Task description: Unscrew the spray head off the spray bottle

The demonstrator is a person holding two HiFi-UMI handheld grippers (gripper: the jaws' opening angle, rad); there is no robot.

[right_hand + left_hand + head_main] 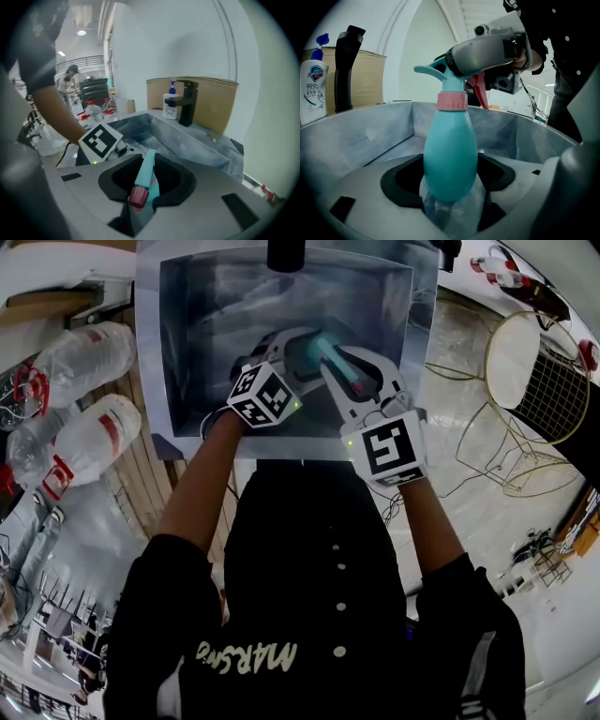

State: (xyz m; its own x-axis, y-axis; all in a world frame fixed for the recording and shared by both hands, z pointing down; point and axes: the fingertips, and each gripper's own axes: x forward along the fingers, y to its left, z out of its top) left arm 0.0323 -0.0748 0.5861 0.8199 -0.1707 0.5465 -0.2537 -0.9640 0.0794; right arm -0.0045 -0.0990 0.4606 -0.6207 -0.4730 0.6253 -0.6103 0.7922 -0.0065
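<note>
Head view: over a sink (192, 352), fingers (401, 185) of the left gripper (450, 180) clamp the spray bottle (450, 154) by its belly. The right gripper (147, 183) is closed on the spray head (146, 169). Ideally, hold the body steady and twist squarely about the neck.

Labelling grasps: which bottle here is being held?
The teal spray bottle with the pink collar, clamped by the left gripper over the sink; the white soap bottle stands untouched beside the tap.

Black top (309, 549), white buttons, white lettering, grey left hand-held gripper (452, 187) and right hand-held gripper (145, 192), 2 black-and-white marker cubes (263, 396).
</note>
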